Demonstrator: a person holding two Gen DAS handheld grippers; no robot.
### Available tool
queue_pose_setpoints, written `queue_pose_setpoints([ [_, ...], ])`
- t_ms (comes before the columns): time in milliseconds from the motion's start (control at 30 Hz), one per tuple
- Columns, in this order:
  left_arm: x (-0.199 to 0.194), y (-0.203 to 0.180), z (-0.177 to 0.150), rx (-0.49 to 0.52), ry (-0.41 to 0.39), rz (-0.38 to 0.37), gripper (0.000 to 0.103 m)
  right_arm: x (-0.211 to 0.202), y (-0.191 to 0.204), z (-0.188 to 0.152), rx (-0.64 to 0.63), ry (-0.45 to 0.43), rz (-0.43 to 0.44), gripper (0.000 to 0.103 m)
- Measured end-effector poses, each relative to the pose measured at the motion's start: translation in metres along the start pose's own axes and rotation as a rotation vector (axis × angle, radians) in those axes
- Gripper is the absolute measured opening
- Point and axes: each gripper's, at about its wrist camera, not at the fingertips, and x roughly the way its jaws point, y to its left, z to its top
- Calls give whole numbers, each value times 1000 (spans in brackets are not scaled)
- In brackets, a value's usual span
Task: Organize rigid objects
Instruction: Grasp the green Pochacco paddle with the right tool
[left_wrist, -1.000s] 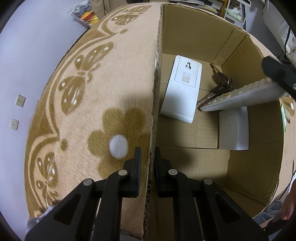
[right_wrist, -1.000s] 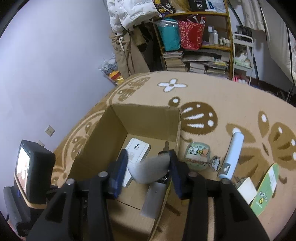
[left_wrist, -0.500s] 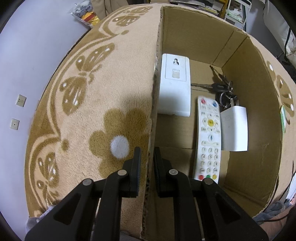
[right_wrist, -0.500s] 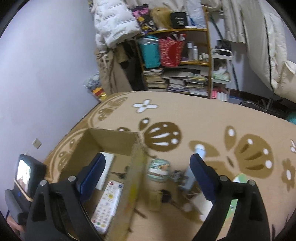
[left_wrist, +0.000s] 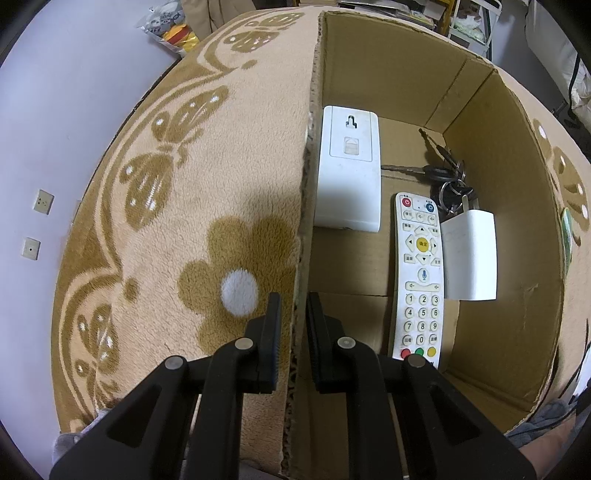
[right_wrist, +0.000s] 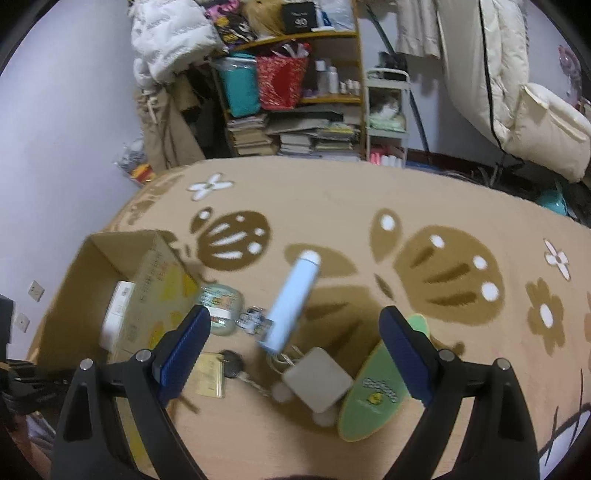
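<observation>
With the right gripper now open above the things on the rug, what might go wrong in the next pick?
The light blue tube lies across a key ring beside the grey square case, so the right gripper may drag both. The left gripper pinches only the cardboard box wall; pulling could tilt it and slide the remote and keys.

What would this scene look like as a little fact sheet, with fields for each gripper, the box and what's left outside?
left gripper: shut on the cardboard box wall
right gripper: open, empty, above the rug
in box: remote, white device, keys, white charger
still on rug: blue tube, green board, round tin
</observation>
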Motion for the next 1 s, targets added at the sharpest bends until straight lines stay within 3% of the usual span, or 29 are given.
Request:
queue_pose_setpoints([
  [433, -1, 0, -1, -2, 4, 0, 13, 34, -53, -26, 85, 95, -75, 97],
  [733, -1, -1, -1, 3, 4, 5, 13, 59, -76, -39, 189, 140, -72, 97],
  [833, 1, -1, -1, -1, 6, 0, 14, 66, -82, -42, 219, 160, -70, 83],
  [1000, 1, 0, 0, 1, 5, 1, 14, 75, -87, -46, 229, 202, -89, 77],
])
